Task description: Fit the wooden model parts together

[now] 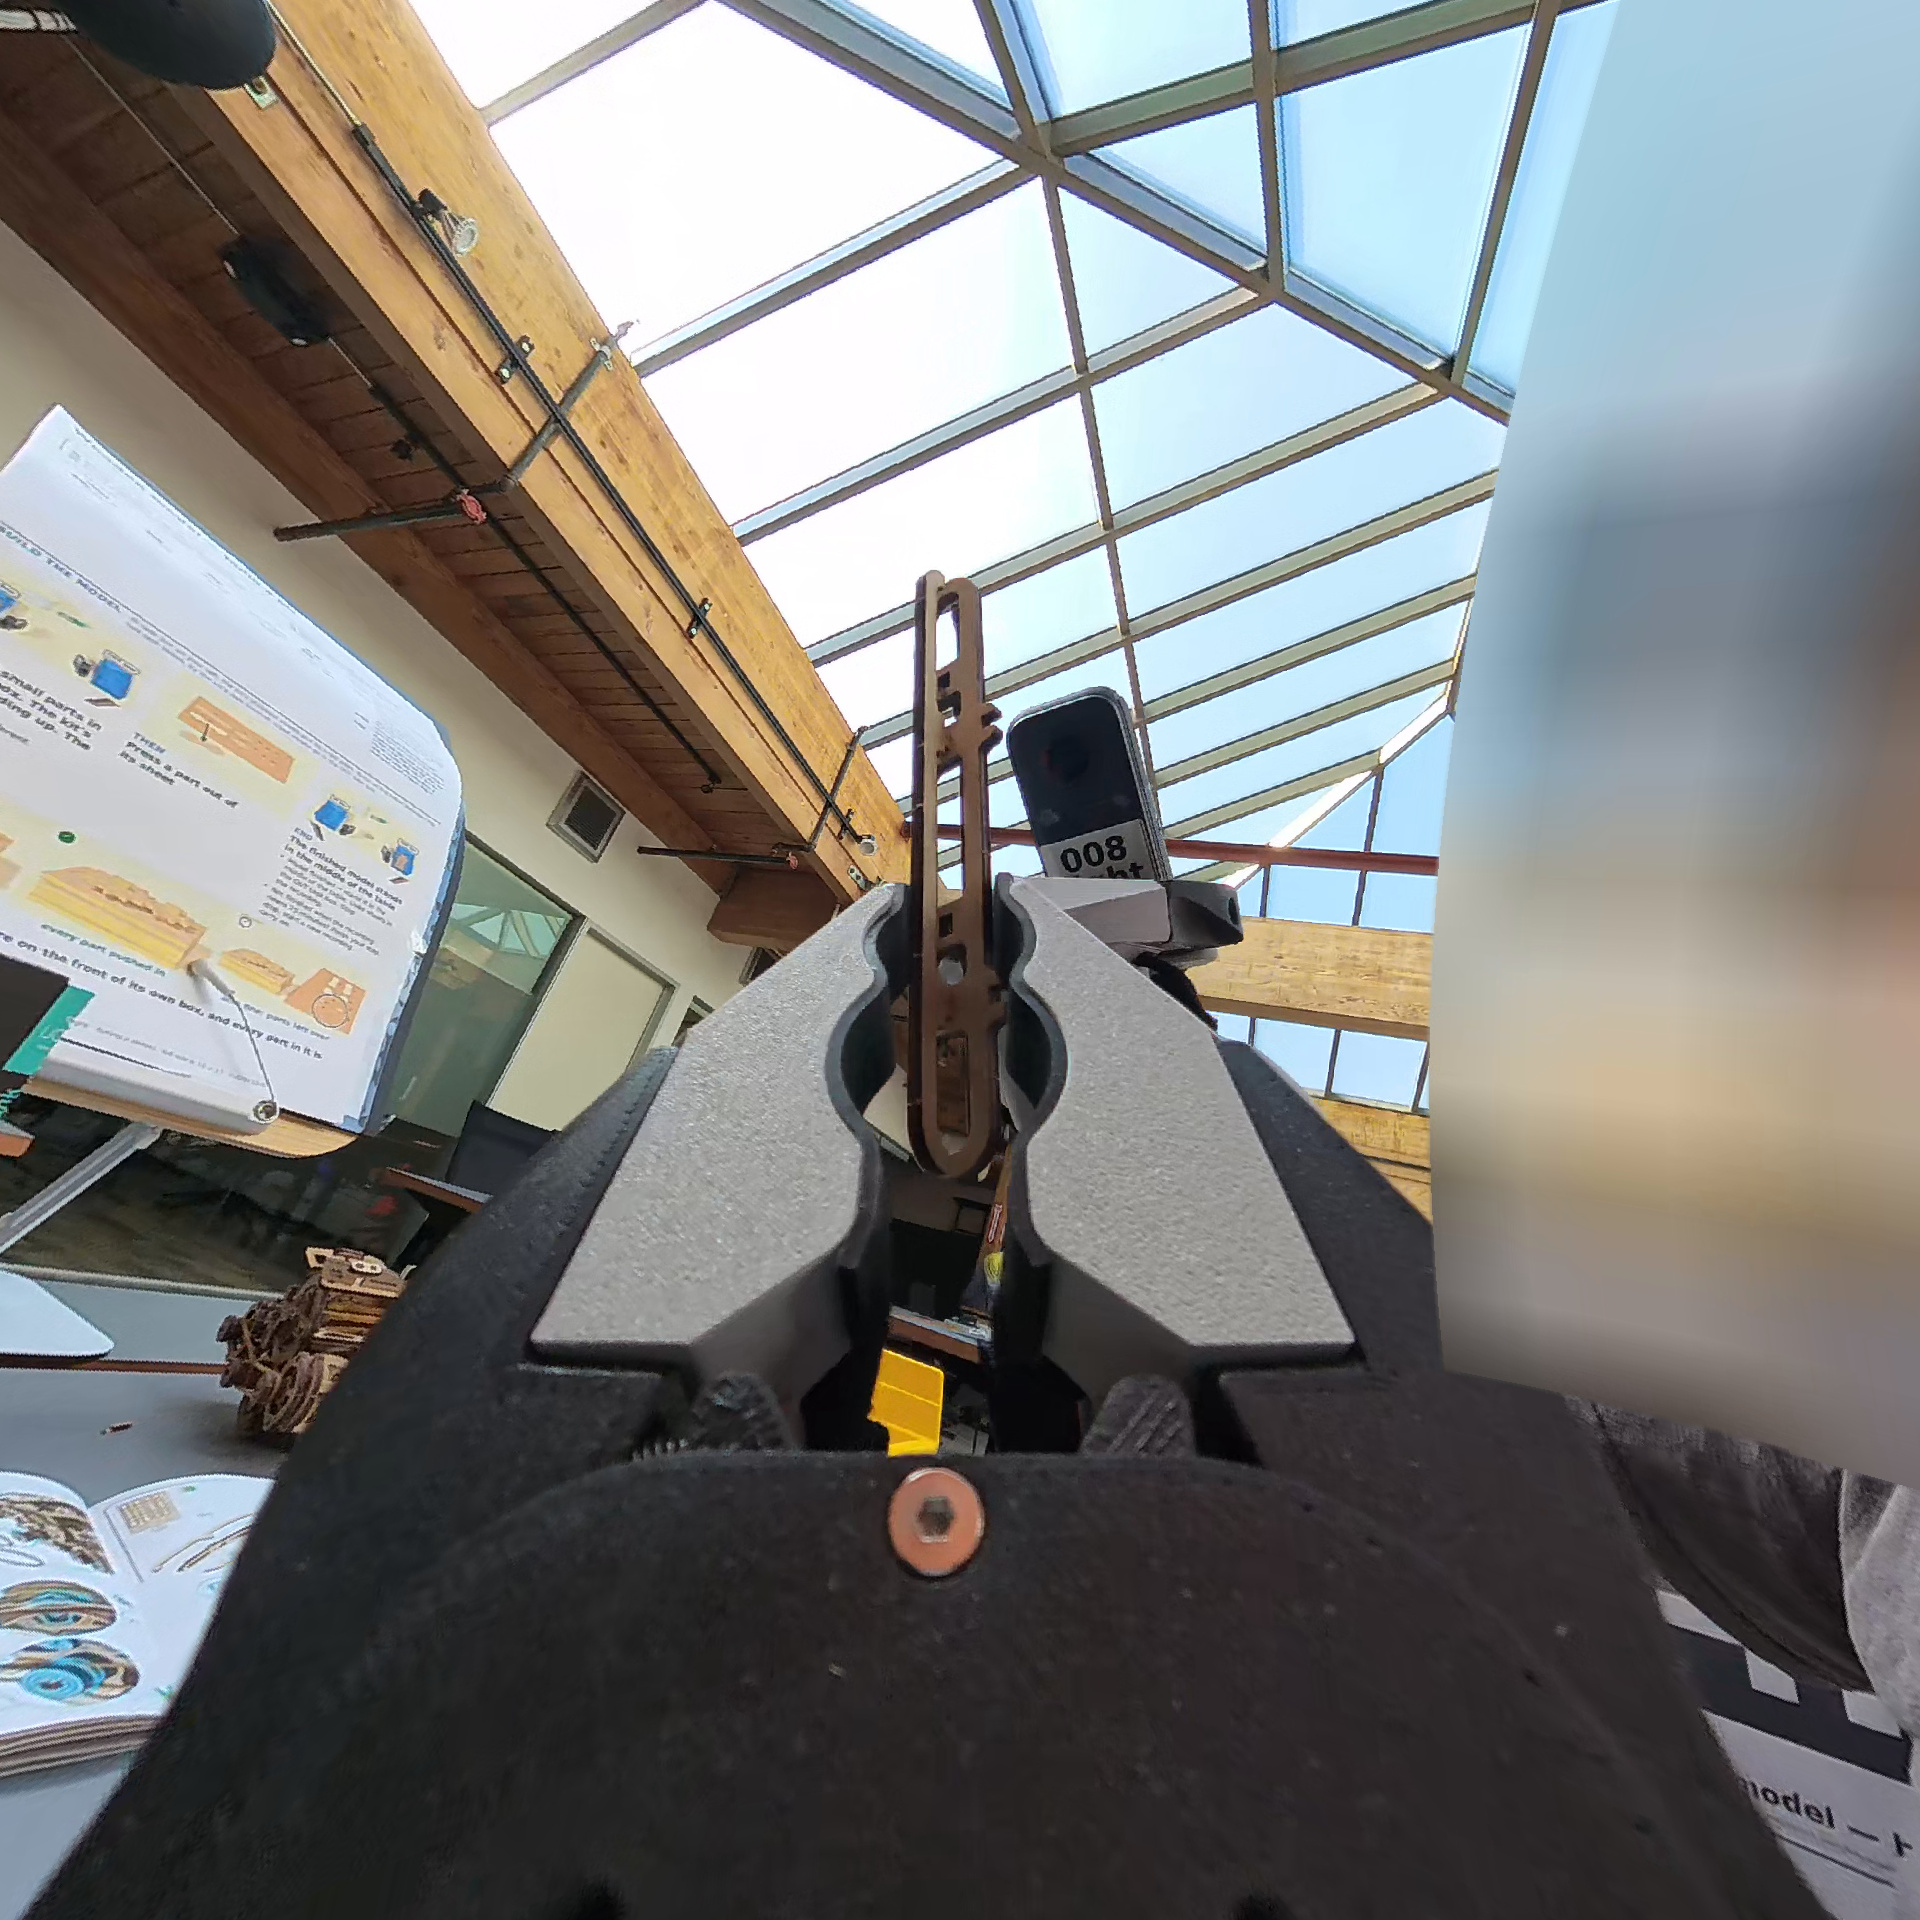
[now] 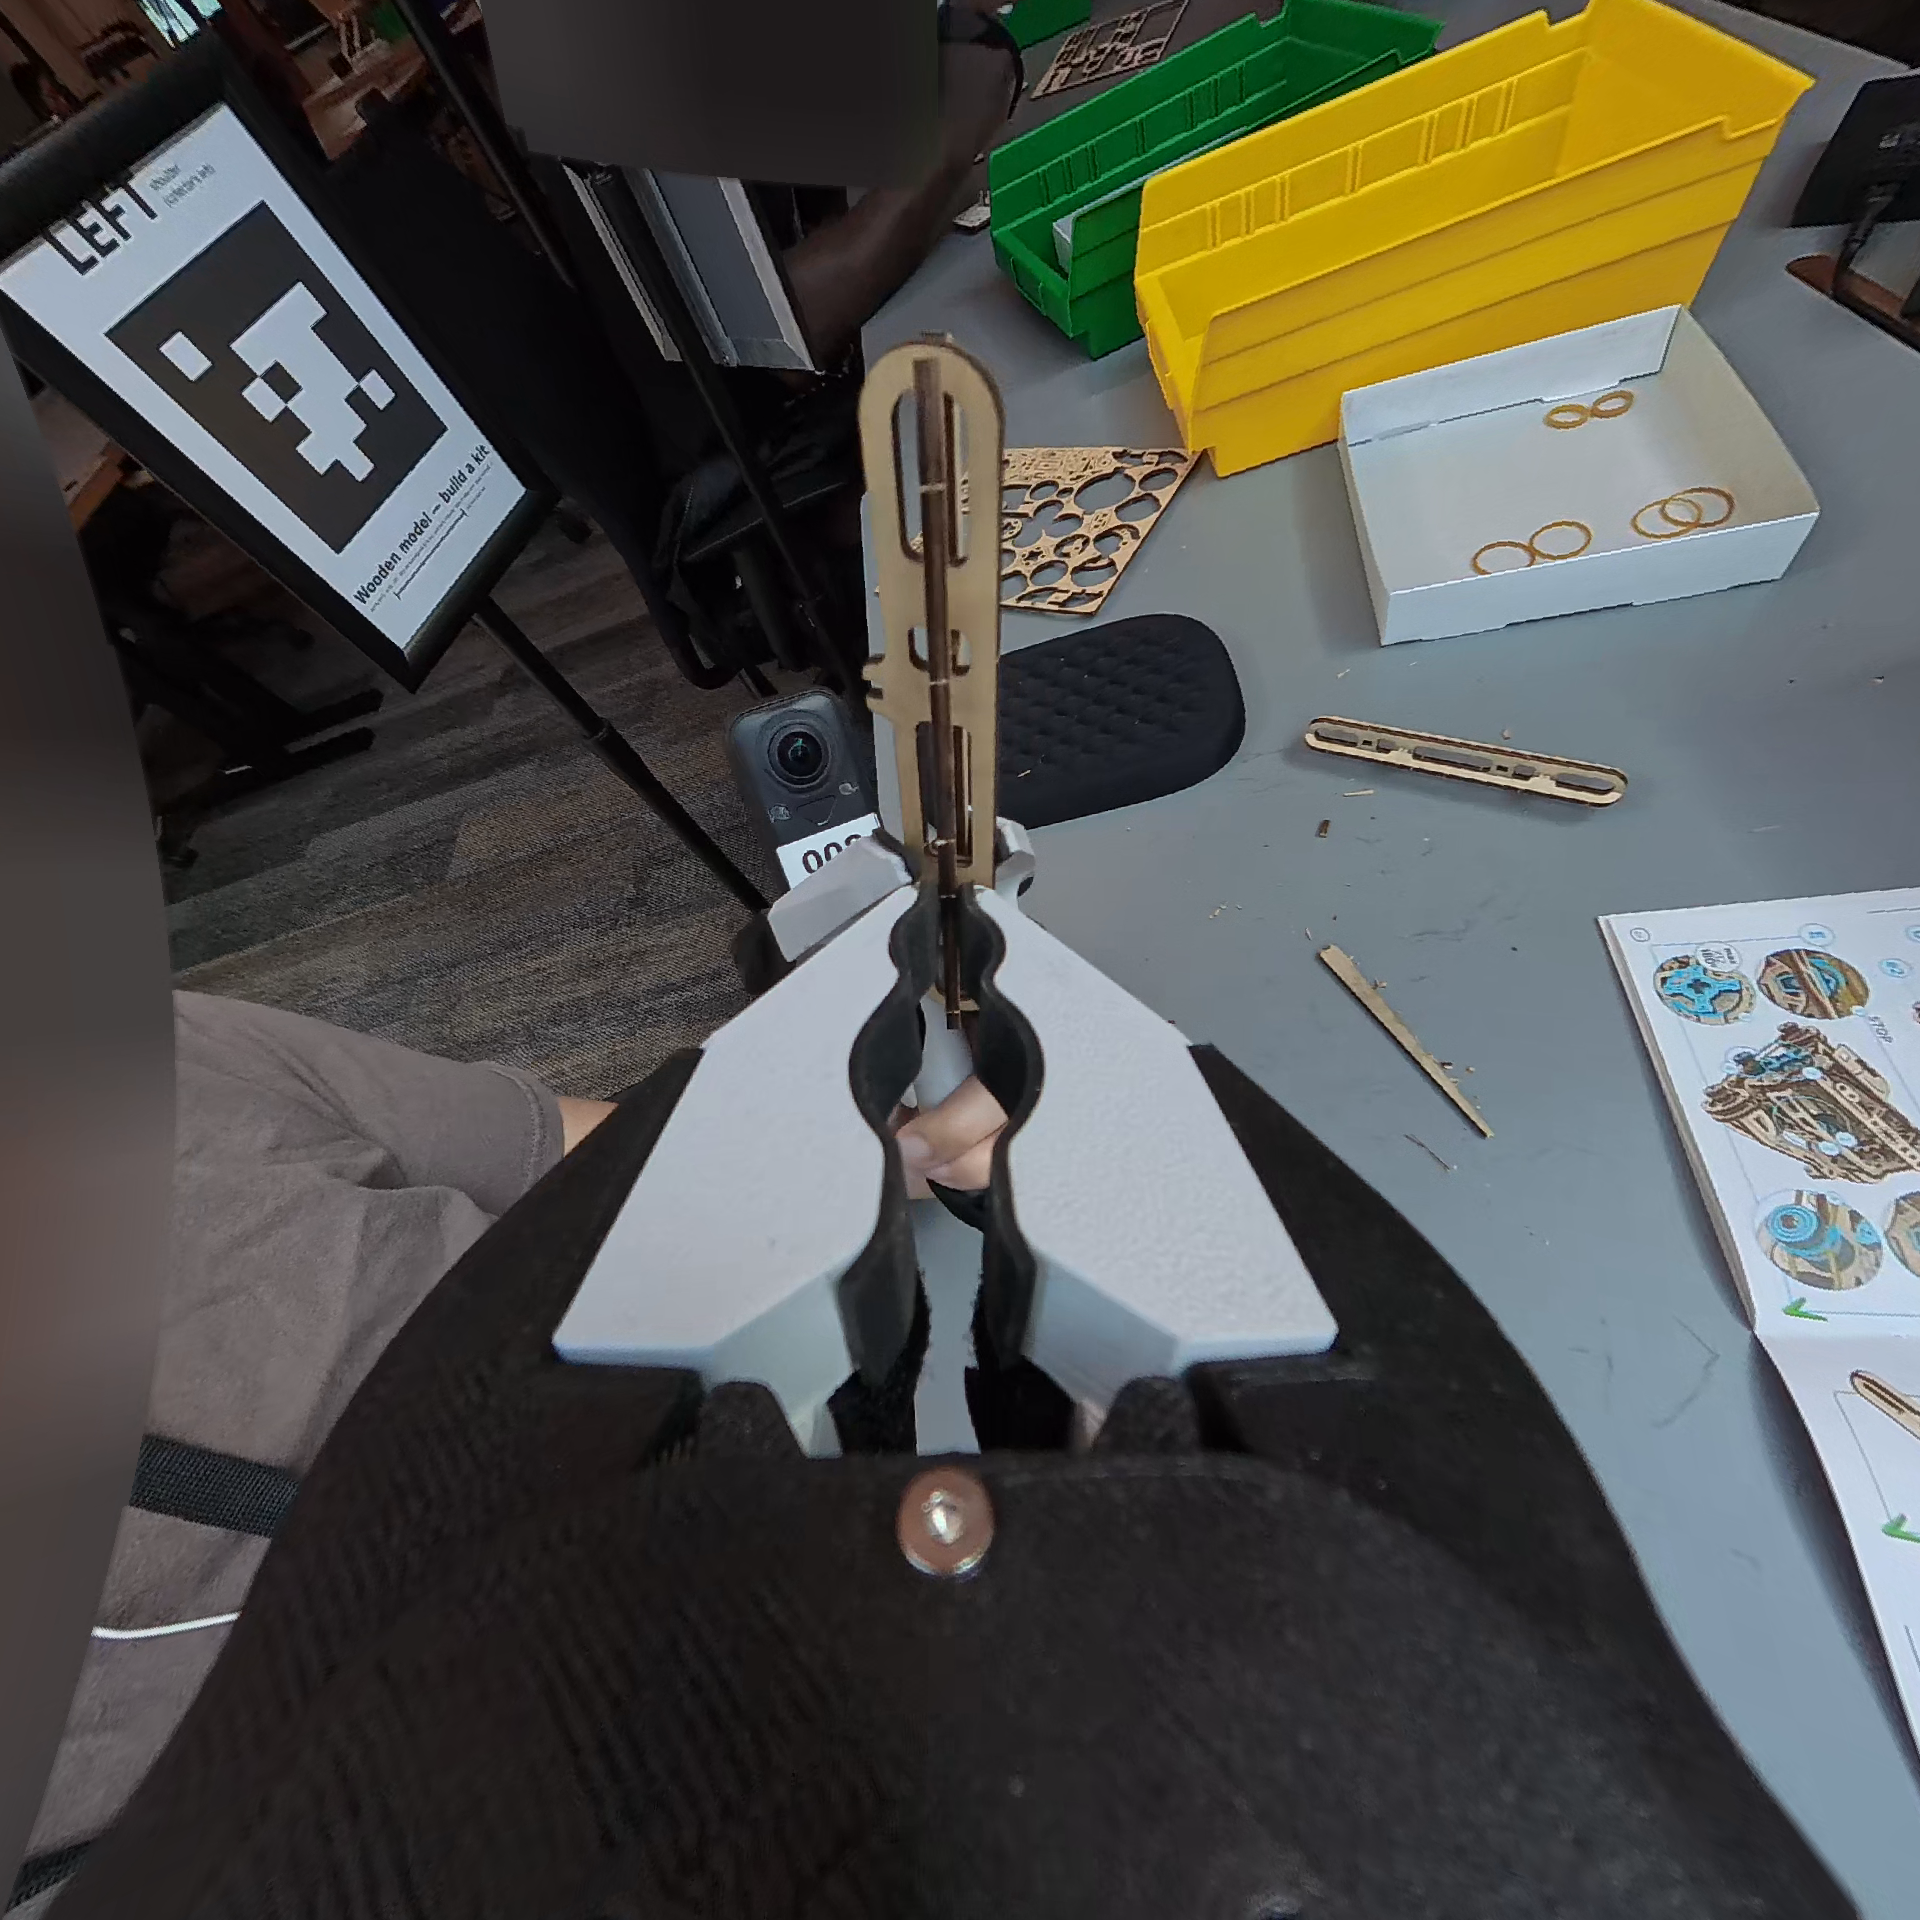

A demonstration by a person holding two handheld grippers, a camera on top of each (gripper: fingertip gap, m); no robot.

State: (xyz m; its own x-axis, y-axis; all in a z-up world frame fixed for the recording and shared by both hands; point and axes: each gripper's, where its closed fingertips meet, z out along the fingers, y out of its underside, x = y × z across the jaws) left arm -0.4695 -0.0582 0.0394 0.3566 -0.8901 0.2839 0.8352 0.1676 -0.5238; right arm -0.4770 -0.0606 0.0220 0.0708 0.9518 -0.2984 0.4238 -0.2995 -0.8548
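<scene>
My left gripper (image 1: 951, 914) points up toward the skylight and is shut on a dark-looking slotted wooden strip (image 1: 945, 831), seen nearly edge-on. My right gripper (image 2: 945, 914) is shut on a thin wooden strip (image 2: 935, 665), seen edge-on. That strip lies pressed along the middle of the pale slotted strip (image 2: 894, 540), which faces this camera. The two grippers face each other over the table edge. The left gripper's camera (image 2: 800, 758) shows behind the strips. The right gripper's camera (image 1: 1081, 769) shows behind the strip in the left wrist view.
On the grey table (image 2: 1351, 1299) are a yellow bin (image 2: 1455, 208), a green bin (image 2: 1143, 135), a white box of rubber bands (image 2: 1558, 488), a spare slotted strip (image 2: 1465, 758), a cut-out sheet (image 2: 1081, 520), a wood sliver (image 2: 1403, 1039), a booklet (image 2: 1787, 1091) and a part-built model (image 1: 301, 1340). The grippers are tip to tip, or close to it. The wood sliver (image 2: 1403, 1039) is about equally far from each gripper, around 25 cm.
</scene>
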